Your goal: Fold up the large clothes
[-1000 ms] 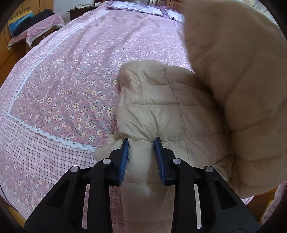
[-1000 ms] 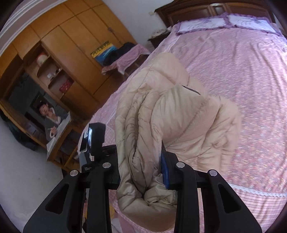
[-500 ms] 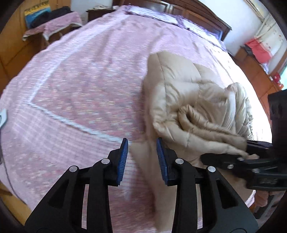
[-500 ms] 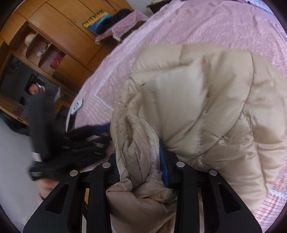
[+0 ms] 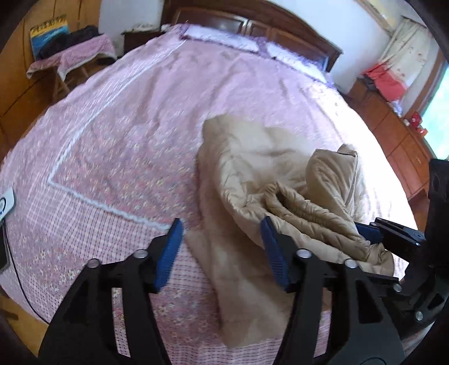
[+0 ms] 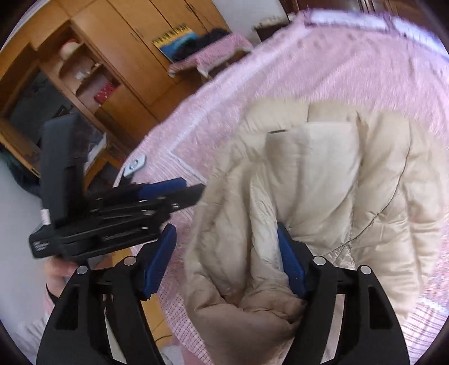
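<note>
A beige quilted puffer jacket [image 5: 252, 174] lies bunched on the pink floral bedspread [image 5: 126, 126] near the bed's front edge. My left gripper [image 5: 221, 247] is open, its jaws wide apart just above the jacket's near edge, holding nothing. In the right wrist view the jacket [image 6: 322, 179] fills the middle, folded in thick ridges. My right gripper [image 6: 227, 261] is open with a fold of jacket lying loose between its blue pads [image 6: 289, 261]. The right gripper also shows in the left wrist view [image 5: 393, 233], and the left gripper in the right wrist view [image 6: 157, 191].
Pillows and a dark headboard [image 5: 252, 25] stand at the bed's far end. A cloth-covered stool [image 5: 73, 56] stands left of the bed. Wooden wardrobes and shelves [image 6: 84, 70] line the wall. A small white device [image 5: 5, 205] lies on the bed's left corner.
Both grippers have opened and let go of the jacket. The jacket has dropped onto the bed. The left gripper has pulled back to the left.
</note>
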{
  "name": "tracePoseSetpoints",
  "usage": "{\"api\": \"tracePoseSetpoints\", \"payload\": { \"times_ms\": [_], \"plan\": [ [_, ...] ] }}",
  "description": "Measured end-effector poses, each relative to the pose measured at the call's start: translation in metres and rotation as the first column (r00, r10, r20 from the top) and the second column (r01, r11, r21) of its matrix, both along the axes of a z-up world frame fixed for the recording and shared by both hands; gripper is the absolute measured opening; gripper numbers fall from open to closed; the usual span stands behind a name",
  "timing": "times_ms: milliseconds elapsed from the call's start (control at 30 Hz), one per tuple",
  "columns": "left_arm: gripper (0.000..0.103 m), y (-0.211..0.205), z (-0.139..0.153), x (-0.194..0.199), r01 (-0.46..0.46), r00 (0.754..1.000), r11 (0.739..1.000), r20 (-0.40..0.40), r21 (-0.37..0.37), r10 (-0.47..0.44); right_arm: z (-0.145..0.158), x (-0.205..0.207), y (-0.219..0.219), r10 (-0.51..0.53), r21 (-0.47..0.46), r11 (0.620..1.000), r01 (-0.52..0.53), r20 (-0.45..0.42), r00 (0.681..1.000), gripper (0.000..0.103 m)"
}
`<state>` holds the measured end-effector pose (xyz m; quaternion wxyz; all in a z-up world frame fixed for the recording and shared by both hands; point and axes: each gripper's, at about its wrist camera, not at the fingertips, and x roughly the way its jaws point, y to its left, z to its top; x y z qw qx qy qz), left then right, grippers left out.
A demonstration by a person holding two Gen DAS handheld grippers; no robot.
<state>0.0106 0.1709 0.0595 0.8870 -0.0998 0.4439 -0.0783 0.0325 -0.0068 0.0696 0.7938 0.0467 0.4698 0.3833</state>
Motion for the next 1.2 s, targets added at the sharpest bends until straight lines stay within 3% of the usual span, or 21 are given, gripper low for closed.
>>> {"api": "tracePoseSetpoints", "payload": {
  "times_ms": [133, 200, 400, 533, 667, 733, 767, 800, 833, 900, 1067, 1200],
  "plan": [
    [0.077, -0.009, 0.018, 0.001, 0.029, 0.999, 0.999, 0.037, -0.044, -0.028, 0.024, -0.016, -0.025, -0.040, 0.048, 0.998, 0.037, 0.076, 0.996, 0.072],
    [0.078, -0.017, 0.026, 0.001, 0.056, 0.997, 0.996, 0.051, -0.067, -0.053, 0.030, -0.018, -0.047, -0.079, 0.087, 0.994, 0.072, 0.073, 0.994, 0.073],
    [0.083, -0.050, 0.035, 0.010, 0.125, 0.991, 0.991, 0.062, -0.042, -0.122, 0.032, -0.032, -0.088, -0.122, 0.160, 0.981, 0.114, 0.041, 0.992, 0.078],
    [0.084, -0.070, 0.032, 0.021, 0.178, 0.984, 0.981, 0.036, -0.080, -0.176, 0.022, -0.034, -0.108, -0.188, 0.130, 0.975, 0.182, 0.042, 0.981, 0.080],
    [0.084, -0.095, 0.018, 0.037, 0.238, 0.970, 0.962, -0.018, -0.132, -0.242, -0.002, -0.025, -0.138, -0.288, 0.148, 0.944, 0.294, -0.062, 0.956, 0.080],
    [0.082, -0.107, 0.007, 0.044, 0.240, 0.968, 0.964, -0.045, -0.111, -0.246, -0.014, -0.022, -0.154, -0.334, 0.164, 0.923, 0.347, -0.107, 0.937, 0.080],
    [0.075, -0.111, 0.004, 0.045, 0.236, 0.970, 0.967, -0.043, -0.092, -0.241, -0.021, -0.021, -0.162, -0.362, 0.163, 0.911, 0.378, -0.119, 0.924, 0.081],
    [0.044, -0.115, 0.000, 0.045, 0.244, 0.968, 0.967, -0.037, -0.079, -0.247, -0.024, -0.022, -0.169, -0.375, 0.162, 0.906, 0.392, -0.124, 0.919, 0.081],
    [0.022, -0.119, -0.004, 0.045, 0.251, 0.967, 0.965, -0.034, -0.069, -0.254, -0.031, -0.020, -0.175, -0.396, 0.157, 0.896, 0.415, -0.139, 0.908, 0.081],
    [0.010, -0.117, -0.004, 0.040, 0.247, 0.969, 0.966, -0.013, -0.076, -0.249, -0.041, -0.021, -0.180, -0.397, 0.161, 0.892, 0.423, -0.171, 0.902, 0.082],
    [0.008, -0.086, 0.026, 0.006, 0.178, 0.980, 0.980, 0.104, -0.085, -0.169, -0.051, -0.024, -0.161, -0.330, 0.180, 0.914, 0.363, -0.189, 0.925, 0.082],
    [0.008, -0.055, 0.015, -0.018, 0.074, 0.992, 0.996, 0.109, -0.041, -0.069, -0.043, -0.030, -0.132, -0.256, 0.198, 0.941, 0.273, -0.109, 0.961, 0.086]
  ]
}}
